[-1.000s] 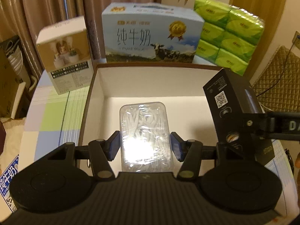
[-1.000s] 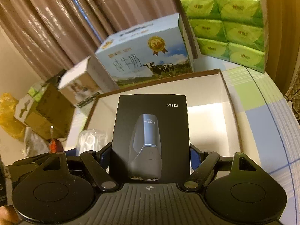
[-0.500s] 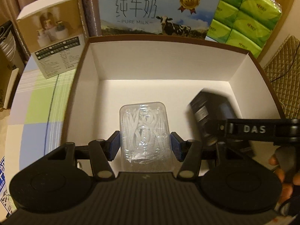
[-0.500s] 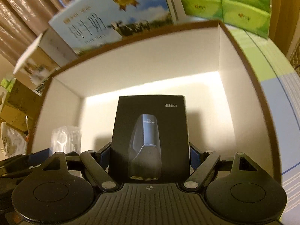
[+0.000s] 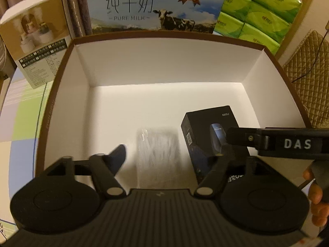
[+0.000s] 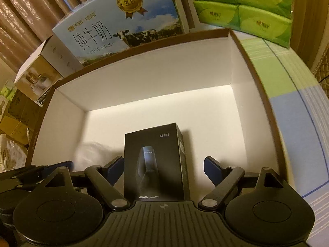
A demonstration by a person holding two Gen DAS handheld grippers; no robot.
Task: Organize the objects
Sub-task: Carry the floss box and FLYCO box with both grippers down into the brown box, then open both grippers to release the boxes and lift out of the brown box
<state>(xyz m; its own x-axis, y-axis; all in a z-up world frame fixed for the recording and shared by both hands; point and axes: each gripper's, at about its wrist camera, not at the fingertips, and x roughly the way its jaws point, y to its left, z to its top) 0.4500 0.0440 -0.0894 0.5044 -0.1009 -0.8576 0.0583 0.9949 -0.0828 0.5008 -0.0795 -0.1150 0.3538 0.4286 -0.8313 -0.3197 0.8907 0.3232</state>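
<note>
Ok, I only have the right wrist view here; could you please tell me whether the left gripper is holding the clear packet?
Observer: No. The left gripper is open, and the clear packet lies on the floor of the white-lined box, between its fingers.
Operator: Thank you. Where is it relative to the black box?
Observer: The black box sits close on the packet's right; I cannot tell whether they touch.
Operator: Are the two grippers apart?
Observer: Unclear. In the left wrist view, the right gripper crosses in front of the left one's right finger.
</note>
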